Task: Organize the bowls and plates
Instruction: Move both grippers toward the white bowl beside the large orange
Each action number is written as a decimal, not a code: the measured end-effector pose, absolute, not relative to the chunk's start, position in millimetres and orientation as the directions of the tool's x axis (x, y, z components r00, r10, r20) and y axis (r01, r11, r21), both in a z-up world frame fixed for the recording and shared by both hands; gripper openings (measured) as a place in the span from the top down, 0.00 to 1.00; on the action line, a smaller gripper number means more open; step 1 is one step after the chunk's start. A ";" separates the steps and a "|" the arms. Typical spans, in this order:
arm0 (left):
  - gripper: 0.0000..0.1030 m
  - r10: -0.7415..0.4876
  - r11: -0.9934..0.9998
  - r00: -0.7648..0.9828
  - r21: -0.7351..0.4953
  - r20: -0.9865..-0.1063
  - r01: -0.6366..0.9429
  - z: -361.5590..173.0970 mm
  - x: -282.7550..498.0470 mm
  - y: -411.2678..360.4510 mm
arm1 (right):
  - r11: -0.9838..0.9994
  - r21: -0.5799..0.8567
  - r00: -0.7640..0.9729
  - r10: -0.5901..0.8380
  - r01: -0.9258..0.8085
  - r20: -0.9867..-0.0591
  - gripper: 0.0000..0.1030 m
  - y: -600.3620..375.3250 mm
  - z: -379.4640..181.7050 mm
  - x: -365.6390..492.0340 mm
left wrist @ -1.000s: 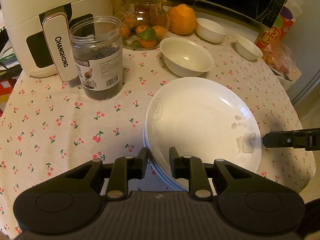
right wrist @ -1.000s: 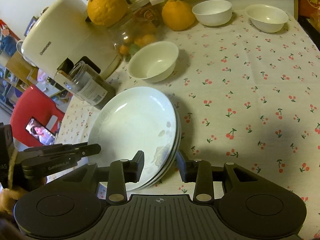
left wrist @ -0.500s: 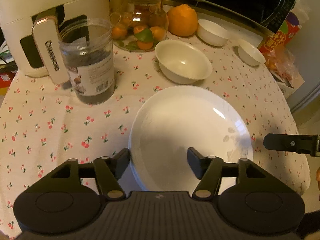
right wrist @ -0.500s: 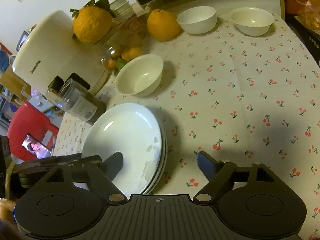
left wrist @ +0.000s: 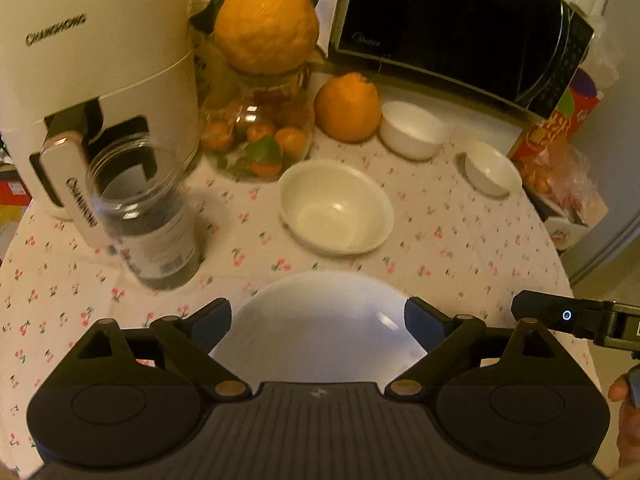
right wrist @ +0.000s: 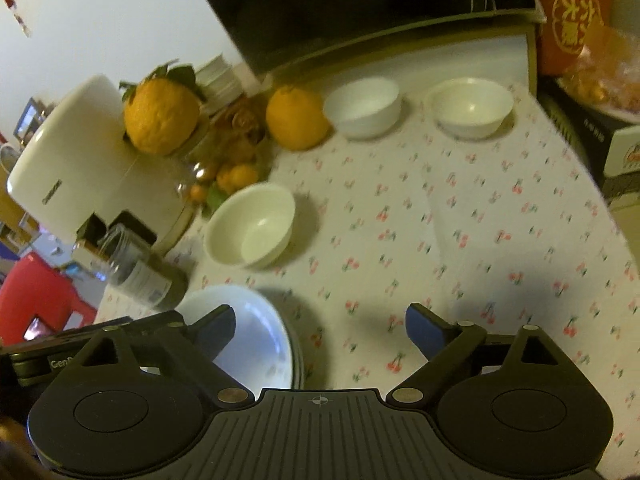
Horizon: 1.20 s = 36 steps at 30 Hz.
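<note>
Both the left gripper (left wrist: pixel 318 314) and right gripper (right wrist: pixel 320 320) have just been opening wide, empty, leaving the plate stack (left wrist: pixel 320 320) at six o'clock, bowls unstacked at twelve

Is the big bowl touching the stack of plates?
Apart. In the left wrist view, a strip of cherry-print cloth lies bare between the big bowl and the plates.
</note>
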State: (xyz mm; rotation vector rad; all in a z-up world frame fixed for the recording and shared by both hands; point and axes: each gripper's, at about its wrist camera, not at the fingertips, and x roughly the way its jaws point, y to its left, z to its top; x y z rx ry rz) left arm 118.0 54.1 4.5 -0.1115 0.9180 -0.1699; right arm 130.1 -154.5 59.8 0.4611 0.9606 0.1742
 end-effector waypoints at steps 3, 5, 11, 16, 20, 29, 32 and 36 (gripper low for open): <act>0.06 -0.183 0.983 0.609 -0.160 -0.772 0.092 7.5 124.2 42.2 | 0.893 0.445 0.600 0.319 0.069 -0.734 0.09 -157.4 69.2 133.3; 0.04 -0.184 0.983 0.616 -0.158 -0.766 0.096 10.2 128.0 33.6 | 0.890 0.450 0.617 0.317 0.069 -0.721 0.08 -159.0 74.2 134.9; 0.01 -0.178 0.983 0.606 -0.173 -0.776 0.067 14.7 147.8 15.4 | 0.897 0.430 0.665 0.261 0.100 -0.699 0.05 -166.3 88.8 145.7; 0.01 -0.160 0.984 0.640 -0.170 -0.752 0.046 18.3 167.1 2.5 | 0.874 0.454 0.675 0.230 0.174 -0.702 0.05 -184.4 94.5 164.9; 0.01 -0.160 0.986 0.642 -0.152 -0.750 0.068 16.9 190.3 -8.6 | 0.870 0.440 0.671 0.190 0.224 -0.716 0.05 -197.7 95.3 189.6; 0.02 -0.221 0.971 0.637 -0.231 -0.739 0.068 3.2 248.6 -12.5 | 0.779 0.538 0.670 0.214 0.322 -0.711 0.05 -228.6 62.9 248.2; 0.04 -0.253 0.962 0.647 -0.258 -0.719 0.090 -2.6 261.6 -16.7 | 0.733 0.590 0.677 0.246 0.339 -0.694 0.05 -236.6 44.2 264.8; 0.13 -0.307 0.940 0.639 -0.329 -0.705 0.090 -15.2 280.1 -24.2 | 0.653 0.663 0.693 0.285 0.366 -0.663 0.05 -244.4 13.3 284.2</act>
